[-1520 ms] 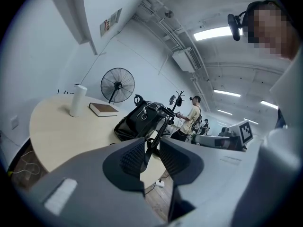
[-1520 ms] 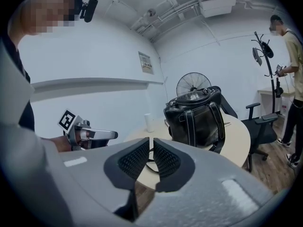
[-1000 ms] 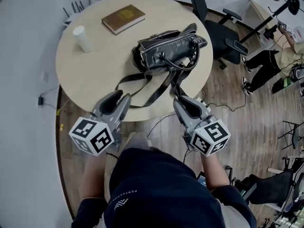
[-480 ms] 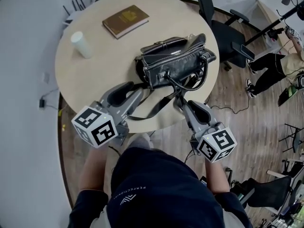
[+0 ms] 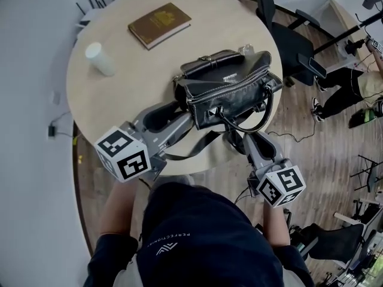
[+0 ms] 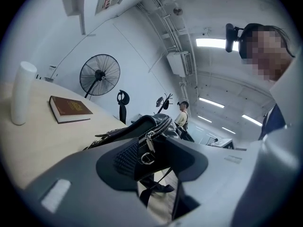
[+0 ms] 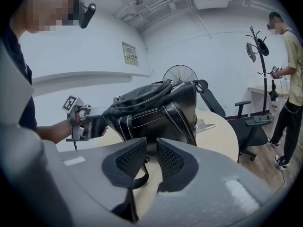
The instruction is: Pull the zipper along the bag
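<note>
A black leather bag [image 5: 230, 91] with a silver zipper lies near the front edge of the round table [image 5: 114, 97]. My left gripper [image 5: 178, 109] is at the bag's left end. In the left gripper view its jaws [image 6: 151, 151] are opening, with the bag's end and the zipper pull [image 6: 149, 141] between them. My right gripper [image 5: 236, 137] sits just below the bag, off the table's edge. Its jaws [image 7: 151, 155] stand narrow, shut on the dark strap [image 7: 137, 176] under the bag [image 7: 156, 110].
A brown book [image 5: 159, 24] and a white cup [image 5: 99, 58] lie at the back of the table. An office chair [image 5: 293, 40] stands to the right, with a person [image 5: 350, 79] beyond it. The bag's long strap [image 5: 185, 153] hangs over the front edge.
The bag has slid toward the table's front right edge, with the right gripper drawing back. My left gripper has moved up to the bag's left end and its jaws have widened.
</note>
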Demonstrator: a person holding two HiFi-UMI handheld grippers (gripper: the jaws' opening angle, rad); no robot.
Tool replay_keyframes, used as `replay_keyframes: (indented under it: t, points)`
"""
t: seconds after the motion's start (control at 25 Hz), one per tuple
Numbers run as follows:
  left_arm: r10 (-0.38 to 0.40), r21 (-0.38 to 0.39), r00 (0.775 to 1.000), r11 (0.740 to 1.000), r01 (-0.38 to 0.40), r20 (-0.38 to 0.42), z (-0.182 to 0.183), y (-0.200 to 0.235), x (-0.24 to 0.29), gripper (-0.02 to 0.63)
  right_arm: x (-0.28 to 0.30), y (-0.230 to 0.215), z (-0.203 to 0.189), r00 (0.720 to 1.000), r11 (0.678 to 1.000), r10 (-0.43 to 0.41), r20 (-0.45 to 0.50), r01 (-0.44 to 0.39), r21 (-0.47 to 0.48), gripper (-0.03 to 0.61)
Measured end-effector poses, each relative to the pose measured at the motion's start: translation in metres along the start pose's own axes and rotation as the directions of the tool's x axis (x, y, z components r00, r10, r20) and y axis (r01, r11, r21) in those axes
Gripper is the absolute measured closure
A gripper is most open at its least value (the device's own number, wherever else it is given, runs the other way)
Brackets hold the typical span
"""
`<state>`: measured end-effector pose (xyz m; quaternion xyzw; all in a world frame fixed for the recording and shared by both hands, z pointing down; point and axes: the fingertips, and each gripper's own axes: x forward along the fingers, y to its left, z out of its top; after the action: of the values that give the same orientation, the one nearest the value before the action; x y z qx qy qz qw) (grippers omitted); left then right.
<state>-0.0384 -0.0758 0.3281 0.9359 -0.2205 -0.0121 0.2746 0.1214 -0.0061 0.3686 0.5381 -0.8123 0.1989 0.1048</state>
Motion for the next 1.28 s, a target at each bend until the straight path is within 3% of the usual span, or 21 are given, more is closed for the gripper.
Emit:
replay_keyframes:
  t: [0.32, 0.52, 0.8, 0.96, 1.28]
  points:
    - [-0.105, -0.018, 0.994, 0.994, 0.105, -0.01, 0.0, 0.001, 0.01, 0.41, 0.012, -0.011, 0.003, 1.0, 1.0, -0.022, -0.018, 0.022, -0.007, 0.508]
    - [-0.219, -0.051, 0.975, 0.975, 0.216, -0.043, -0.002, -0.001, 0.017, 0.421, 0.023, -0.012, 0.004, 0.999, 1.0, -0.023, -0.041, 0.022, -0.019, 0.508]
    - [-0.302, -0.103, 0.952, 0.95, 0.296, -0.054, -0.004, -0.004, 0.029, 0.439, 0.033, -0.009, 0.004, 0.998, 0.999, -0.017, -0.054, 0.015, -0.039, 0.508]
    - [-0.317, -0.127, 0.947, 0.943, 0.308, -0.057, -0.004, -0.004, 0.035, 0.456, 0.034, -0.008, 0.004, 0.998, 0.999, -0.016, -0.061, 0.014, -0.034, 0.508]
    - [-0.291, -0.09, 0.954, 0.954, 0.285, -0.066, -0.006, 0.0, 0.041, 0.511, 0.039, -0.012, 0.004, 0.996, 0.999, -0.04, -0.08, 0.038, -0.036, 0.508]
